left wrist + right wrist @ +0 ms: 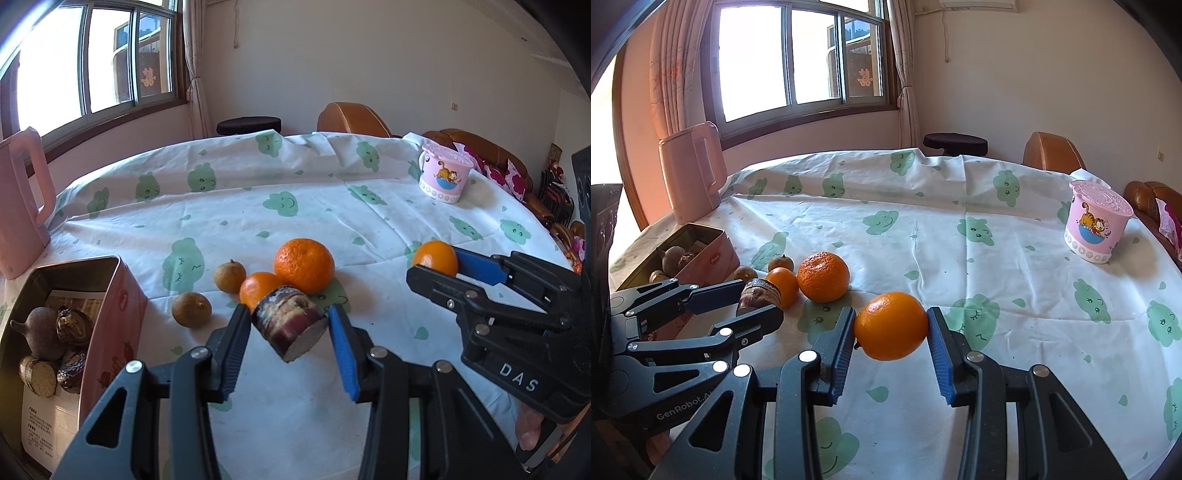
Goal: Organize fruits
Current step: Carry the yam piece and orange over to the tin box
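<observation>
I work at a big round desk (pixel 332 206) with a white cloth that has green clouds on it. At my left stands a pink metal tin box (pixel 122 295), open on top, with dark brown fruits already inside. A pink cup with a cartoon cat (pixel 445 173) stands far away on the other side.

On the cloth in the middle sit a big bumpy orange (pixel 303 264), a smaller smooth orange (pixel 258 286) touching it, and two little round brown fruits (pixel 192 309) just beside them.

My right gripper (pixel 891 326) squeezes a smooth round orange (pixel 891 325), one pad on each side, lifted a little above the cloth.

My left gripper (pixel 290 325) holds a short purple sugarcane piece (pixel 290 323). The jaws are quite narrow and pinch its round sides. Its long way runs from the far left down toward me and to the right. The pale cut end points at me and a bit down.

I think the cane piece goes in the tin box next. It could slip, because it is round and smooth and tilted, and the pads only catch it at the sides. If I swing too fast it may roll out. It could also bump the small orange right behind it and send it rolling.
</observation>
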Demonstrator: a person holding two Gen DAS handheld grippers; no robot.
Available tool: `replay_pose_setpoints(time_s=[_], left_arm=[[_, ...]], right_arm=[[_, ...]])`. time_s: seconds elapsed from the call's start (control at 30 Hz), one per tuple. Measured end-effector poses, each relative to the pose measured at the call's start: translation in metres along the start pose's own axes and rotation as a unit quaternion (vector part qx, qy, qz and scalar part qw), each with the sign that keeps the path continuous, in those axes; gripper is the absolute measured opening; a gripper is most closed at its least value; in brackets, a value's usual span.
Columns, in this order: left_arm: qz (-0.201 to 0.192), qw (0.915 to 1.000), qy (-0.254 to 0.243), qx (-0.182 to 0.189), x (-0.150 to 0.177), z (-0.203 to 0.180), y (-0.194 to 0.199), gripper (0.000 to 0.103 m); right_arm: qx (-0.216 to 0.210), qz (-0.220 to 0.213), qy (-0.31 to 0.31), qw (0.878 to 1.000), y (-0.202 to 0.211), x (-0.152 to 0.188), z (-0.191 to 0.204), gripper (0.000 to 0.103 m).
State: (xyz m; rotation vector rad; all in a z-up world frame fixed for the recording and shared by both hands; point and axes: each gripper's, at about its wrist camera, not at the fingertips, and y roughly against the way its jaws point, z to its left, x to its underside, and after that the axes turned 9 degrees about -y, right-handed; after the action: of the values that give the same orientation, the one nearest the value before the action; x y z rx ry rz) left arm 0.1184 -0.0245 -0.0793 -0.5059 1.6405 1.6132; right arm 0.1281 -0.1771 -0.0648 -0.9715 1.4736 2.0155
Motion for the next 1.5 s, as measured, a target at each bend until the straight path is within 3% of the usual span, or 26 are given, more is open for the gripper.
replay_pose_setpoints(time_s=[1.5], left_arm=[[-0.105,0.9932,0.001,-0.051,0.006,-0.002,0.042,0.046]], right_arm=[[-0.009,-0.084,0.012,0.996,0.032,0.005,0.003,0.041]])
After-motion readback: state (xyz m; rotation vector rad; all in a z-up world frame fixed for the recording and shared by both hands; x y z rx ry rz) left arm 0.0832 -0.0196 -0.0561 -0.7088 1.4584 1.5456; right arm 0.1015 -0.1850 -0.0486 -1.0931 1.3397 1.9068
